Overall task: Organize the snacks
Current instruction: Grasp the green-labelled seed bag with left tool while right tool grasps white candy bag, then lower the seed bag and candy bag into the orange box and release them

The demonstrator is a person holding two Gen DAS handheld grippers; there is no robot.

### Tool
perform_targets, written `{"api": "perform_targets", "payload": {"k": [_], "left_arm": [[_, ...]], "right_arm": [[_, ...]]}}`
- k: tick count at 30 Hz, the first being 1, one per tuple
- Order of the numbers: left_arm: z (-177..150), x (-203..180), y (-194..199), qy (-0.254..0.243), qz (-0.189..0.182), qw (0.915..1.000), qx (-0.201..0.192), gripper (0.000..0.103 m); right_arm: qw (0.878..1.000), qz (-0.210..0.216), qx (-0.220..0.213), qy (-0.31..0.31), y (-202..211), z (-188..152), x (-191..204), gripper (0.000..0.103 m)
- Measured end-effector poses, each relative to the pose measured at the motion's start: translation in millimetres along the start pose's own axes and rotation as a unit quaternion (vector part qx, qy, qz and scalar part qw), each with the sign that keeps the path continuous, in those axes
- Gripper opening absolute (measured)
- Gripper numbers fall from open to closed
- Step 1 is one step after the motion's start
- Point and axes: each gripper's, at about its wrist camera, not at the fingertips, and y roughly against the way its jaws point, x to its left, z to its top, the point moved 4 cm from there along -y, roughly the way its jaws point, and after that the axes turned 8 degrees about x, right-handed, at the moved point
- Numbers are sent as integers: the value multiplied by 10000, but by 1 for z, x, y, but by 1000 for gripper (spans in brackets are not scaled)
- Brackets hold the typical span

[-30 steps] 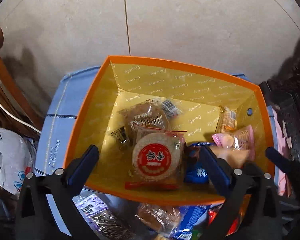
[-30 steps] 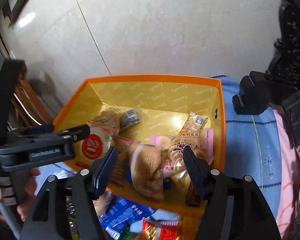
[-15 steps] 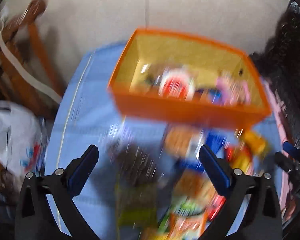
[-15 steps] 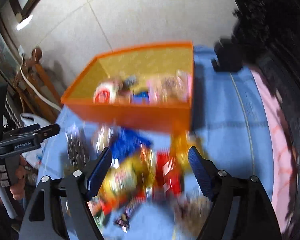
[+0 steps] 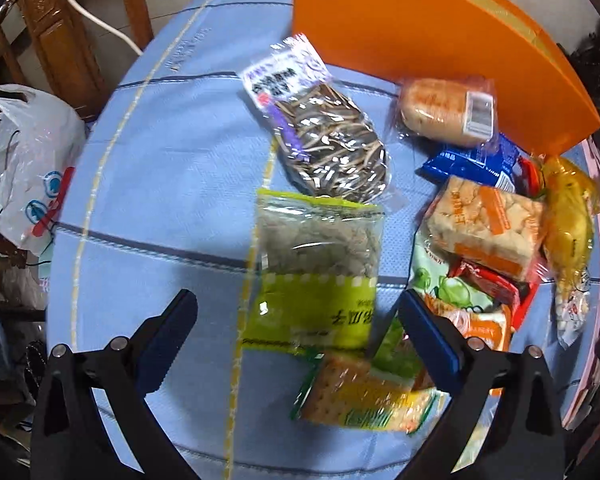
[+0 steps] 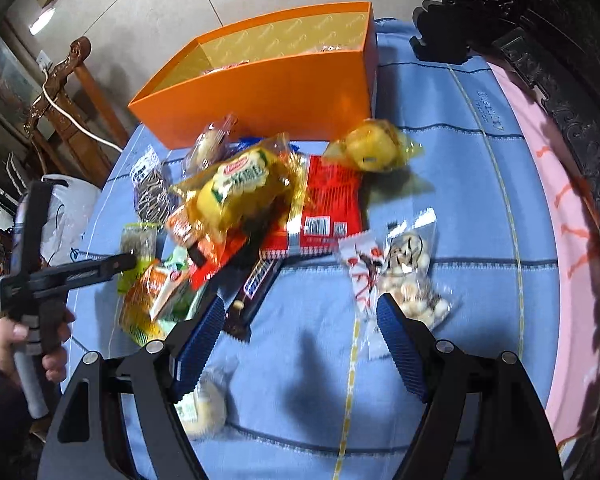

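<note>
The left gripper point(image 5: 298, 330) is held with its jaws spread wide and nothing between the pads; it hovers over a green packet point(image 5: 314, 276) lying flat on the blue cloth point(image 5: 160, 184). Just below that packet, nearer the camera, a cracker pack point(image 5: 360, 394) is seen, partly under the right finger. Beyond the green packet, a seed bag point(image 5: 320, 136) is laid at an angle, its top end close to the orange box point(image 5: 416, 36). To the right, a bread roll point(image 5: 446, 110) lies just beside the box wall, with a blue wrapper point(image 5: 474, 164), an orange biscuit pack point(image 5: 490, 226) and a yellow pouch point(image 5: 570, 216) heaped near it. A white plastic bag point(image 5: 28, 168) is seen off the cloth at the left.

The right gripper point(image 6: 300, 334) is likewise spread apart and empty, poised above bare cloth. A chocolate bar point(image 6: 254, 290) lies just beside its left finger, and a nut bag point(image 6: 414, 280) is partly overlapped by its right fingertip, with a white-and-red wrapper point(image 6: 360, 266) touching the bag. A pale bun point(image 6: 204, 410) is partly hidden under the left finger. Further out, a red packet point(image 6: 328, 206) and a large yellow pack point(image 6: 240, 192) are piled together, and a yellow cake point(image 6: 374, 148) lies near the box. The box stands at the far end of the cloth, with a few snacks just visible inside. The left gripper is seen at the left edge, held by a hand point(image 6: 24, 346).
</note>
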Motion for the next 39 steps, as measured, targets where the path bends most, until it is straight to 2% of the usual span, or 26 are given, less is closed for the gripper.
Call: {"api": "perform_targets", "payload": {"k": [2, 4, 7, 12, 14, 15, 16, 18, 20, 23, 31, 39], "left_arm": [[5, -6, -12, -51, 45, 10000, 53, 97], [6, -9, -24, -103, 79, 9998, 172, 67], [3, -8, -27, -97, 72, 9999, 116, 61], [-6, -1, -25, -103, -15, 9998, 189, 59], [-10, 1, -25, -97, -32, 9997, 232, 59], [-14, 6, -26, -92, -37, 9997, 236, 59], [-15, 7, -26, -87, -31, 9997, 235, 59], [-14, 10, -28, -80, -28, 9997, 230, 59], [-13, 10, -29, -98, 4, 9997, 238, 59], [-11, 10, -25, -77, 98, 9997, 204, 58], [-14, 16, 31, 2, -30, 9994, -350, 58], [-5, 4, 89, -134, -286, 9954, -908, 58]], "right_arm": [[10000, -69, 33, -9, 0, -6, -2, 79], [9998, -189, 81, -80, 0, -12, -11, 79], [9989, -354, 125, -265, -3, -14, -28, 79], [9967, -713, 177, -358, -23, 1, -47, 79], [9938, -1041, 267, -289, -42, 10, -52, 81], [9928, -1110, 361, -274, -50, 13, -54, 78], [9930, -1008, 540, -307, -61, 14, -56, 78], [9914, -1034, 767, -248, -75, 12, -56, 68], [9883, -1349, 706, 23, -75, 9, -51, 56], [9928, -1105, 462, 20, -51, 9, -46, 48], [9995, -167, -193, 205, 21, 14, -18, 47], [9975, 146, -480, 497, 42, 45, 19, 47]]}}
